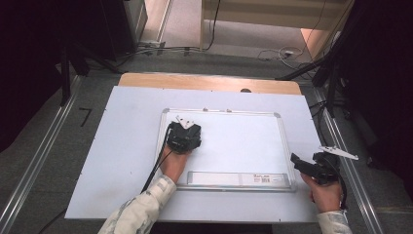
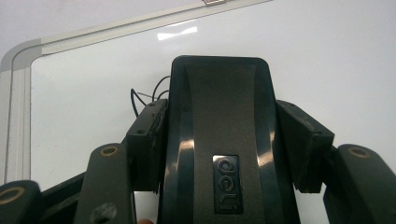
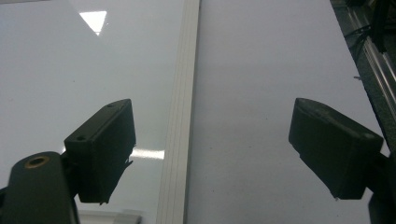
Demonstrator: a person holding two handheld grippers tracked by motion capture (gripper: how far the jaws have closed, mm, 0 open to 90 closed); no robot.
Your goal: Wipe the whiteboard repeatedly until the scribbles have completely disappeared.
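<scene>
Left gripper (image 2: 229, 140) clamped on a black whiteboard eraser (image 2: 224, 140), one pad against each long side; the eraser's logo faces the camera. The eraser sits on the whiteboard (image 1: 243, 141), near its upper left corner, where faint dark pen strokes (image 2: 140, 95) show just beside it. Seen from above, the left gripper (image 1: 184, 136) covers the eraser. Right gripper (image 3: 210, 154) released, jaws wide apart with nothing between them, hovering over the whiteboard's right frame edge (image 3: 180, 116) and the white table (image 1: 126, 146); in the high view it (image 1: 304, 165) sits just off the board's lower right corner.
</scene>
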